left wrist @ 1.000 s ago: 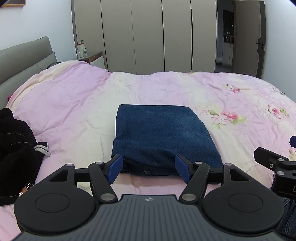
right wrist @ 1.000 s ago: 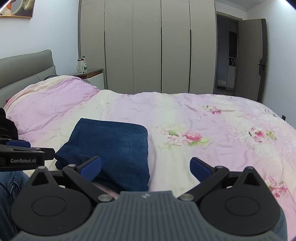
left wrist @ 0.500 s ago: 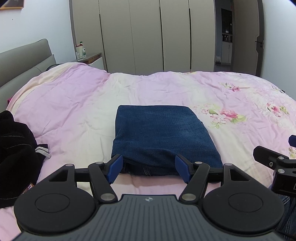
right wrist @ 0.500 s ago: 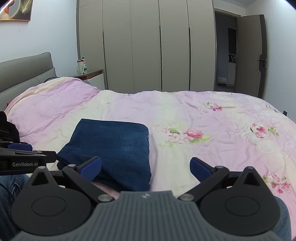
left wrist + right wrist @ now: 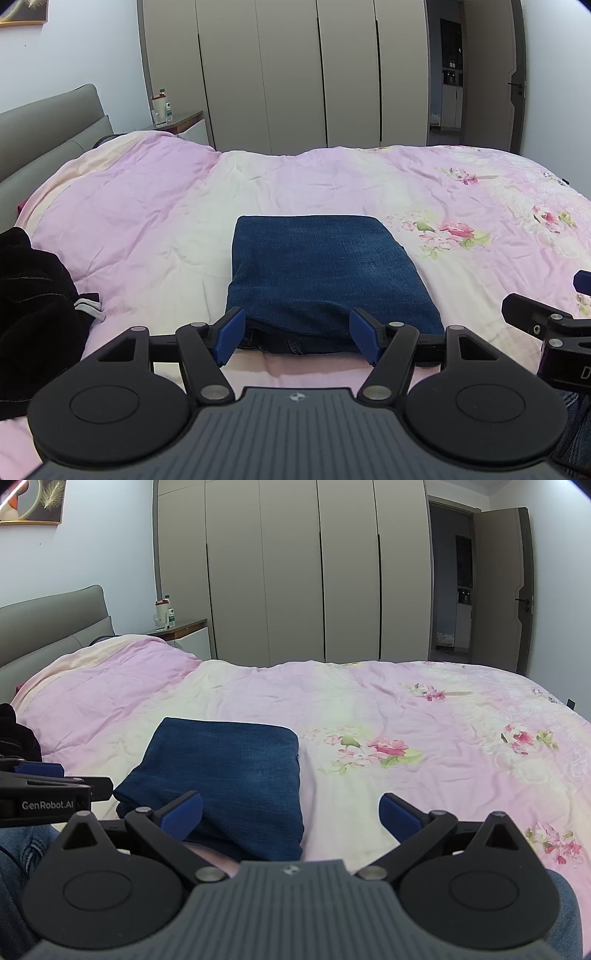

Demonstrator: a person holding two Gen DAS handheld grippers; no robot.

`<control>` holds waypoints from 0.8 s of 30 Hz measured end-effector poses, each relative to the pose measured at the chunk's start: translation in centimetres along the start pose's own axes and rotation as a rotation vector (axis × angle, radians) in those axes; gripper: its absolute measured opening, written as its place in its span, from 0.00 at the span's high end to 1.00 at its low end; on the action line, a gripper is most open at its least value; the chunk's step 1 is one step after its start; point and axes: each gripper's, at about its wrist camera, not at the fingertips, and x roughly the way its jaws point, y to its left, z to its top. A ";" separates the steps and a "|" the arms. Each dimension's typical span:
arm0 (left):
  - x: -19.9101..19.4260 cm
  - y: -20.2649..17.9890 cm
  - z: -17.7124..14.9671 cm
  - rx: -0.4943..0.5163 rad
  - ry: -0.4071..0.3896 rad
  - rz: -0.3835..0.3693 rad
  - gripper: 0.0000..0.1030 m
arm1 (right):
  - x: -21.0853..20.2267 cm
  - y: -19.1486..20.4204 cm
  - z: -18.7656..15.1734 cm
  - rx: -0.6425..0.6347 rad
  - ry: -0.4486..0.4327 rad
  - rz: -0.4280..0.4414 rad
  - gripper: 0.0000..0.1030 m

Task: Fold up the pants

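Note:
Dark blue denim pants [image 5: 321, 273] lie folded into a compact rectangle on the pink floral duvet [image 5: 147, 229]. My left gripper [image 5: 297, 334] hovers open just in front of the pants' near edge, nothing between its blue pads. In the right wrist view the same folded pants [image 5: 229, 775] sit to the left of centre. My right gripper [image 5: 291, 814] is open and empty, held back from the pants' near right corner. The left gripper's body [image 5: 44, 794] shows at the left edge there, and the right gripper's tip [image 5: 546, 325] at the right edge of the left wrist view.
A heap of black clothing [image 5: 33, 295] lies at the bed's left side. A grey headboard [image 5: 51, 125] and a nightstand with bottles [image 5: 166, 114] stand at the back left. Wardrobe doors [image 5: 295, 74] and an open doorway [image 5: 450, 74] are behind the bed. A person's jeans-clad legs [image 5: 18, 853] are below.
Both grippers have tilted up and drawn back slightly, so more of the wall and wardrobe shows. The folded pants have not moved.

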 end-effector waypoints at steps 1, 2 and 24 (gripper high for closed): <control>0.0 0.0 0.0 0.000 0.000 -0.001 0.26 | 0.0 0.0 0.0 0.000 0.001 0.001 0.05; 0.0 0.0 0.0 0.001 -0.001 -0.001 0.26 | 0.0 0.0 0.1 0.000 0.000 0.002 0.05; -0.5 0.4 0.3 0.008 -0.012 0.002 0.26 | 0.0 0.0 0.1 0.001 -0.002 0.003 0.05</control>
